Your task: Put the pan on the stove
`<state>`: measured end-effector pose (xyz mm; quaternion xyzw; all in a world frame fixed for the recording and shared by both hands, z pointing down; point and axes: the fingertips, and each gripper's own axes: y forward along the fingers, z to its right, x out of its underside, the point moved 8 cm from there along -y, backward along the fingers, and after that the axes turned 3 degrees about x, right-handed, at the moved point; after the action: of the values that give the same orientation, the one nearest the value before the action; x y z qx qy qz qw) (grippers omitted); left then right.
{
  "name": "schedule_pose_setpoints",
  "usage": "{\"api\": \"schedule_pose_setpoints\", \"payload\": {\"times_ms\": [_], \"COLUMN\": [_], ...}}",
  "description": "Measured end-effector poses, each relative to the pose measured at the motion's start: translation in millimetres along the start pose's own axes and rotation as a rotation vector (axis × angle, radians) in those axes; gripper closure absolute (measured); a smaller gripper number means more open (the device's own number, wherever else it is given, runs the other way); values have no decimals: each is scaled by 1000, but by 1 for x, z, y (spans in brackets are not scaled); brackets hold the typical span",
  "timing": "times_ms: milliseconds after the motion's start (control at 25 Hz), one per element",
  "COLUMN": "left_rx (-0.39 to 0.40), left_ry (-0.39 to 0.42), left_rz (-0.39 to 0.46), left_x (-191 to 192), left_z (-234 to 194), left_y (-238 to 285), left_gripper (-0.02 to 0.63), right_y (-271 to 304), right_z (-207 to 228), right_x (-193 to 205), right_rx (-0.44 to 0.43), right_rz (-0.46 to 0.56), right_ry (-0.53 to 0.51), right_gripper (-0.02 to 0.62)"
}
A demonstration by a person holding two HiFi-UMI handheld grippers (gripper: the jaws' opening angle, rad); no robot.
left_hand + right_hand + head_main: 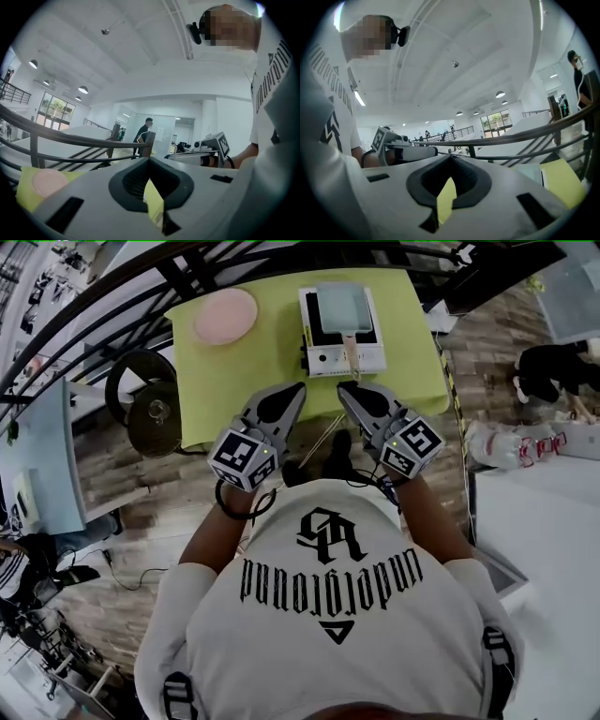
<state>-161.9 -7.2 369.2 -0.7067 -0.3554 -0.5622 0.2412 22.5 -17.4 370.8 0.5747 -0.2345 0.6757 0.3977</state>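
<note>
A pale blue-green square pan lies on the white stove at the back of the green-covered table, with its light handle pointing toward me. My left gripper and right gripper hang side by side over the table's near edge, short of the stove. Both are shut and hold nothing. In the left gripper view the left gripper has its jaws closed, tilted up toward the ceiling. The right gripper looks the same in its own view.
A pink plate sits at the table's back left and shows again as the plate. A black round stand is on the floor to the left. A dark railing runs behind the table. A white counter stands to the right.
</note>
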Motion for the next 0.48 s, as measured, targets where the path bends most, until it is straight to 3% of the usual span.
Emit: {"api": "schedule_pose_setpoints", "payload": {"times_ms": [480], "left_rx": [-69], "left_ry": [20], "left_rz": [11], "left_x": [15], "left_z": [57], "left_y": [-14], "left_gripper": [603], "right_y": [-62], "right_z": [-20], "right_x": [6], "right_rx": [22], "right_rz": [31], "right_ry": [-103], "right_gripper": [597]}}
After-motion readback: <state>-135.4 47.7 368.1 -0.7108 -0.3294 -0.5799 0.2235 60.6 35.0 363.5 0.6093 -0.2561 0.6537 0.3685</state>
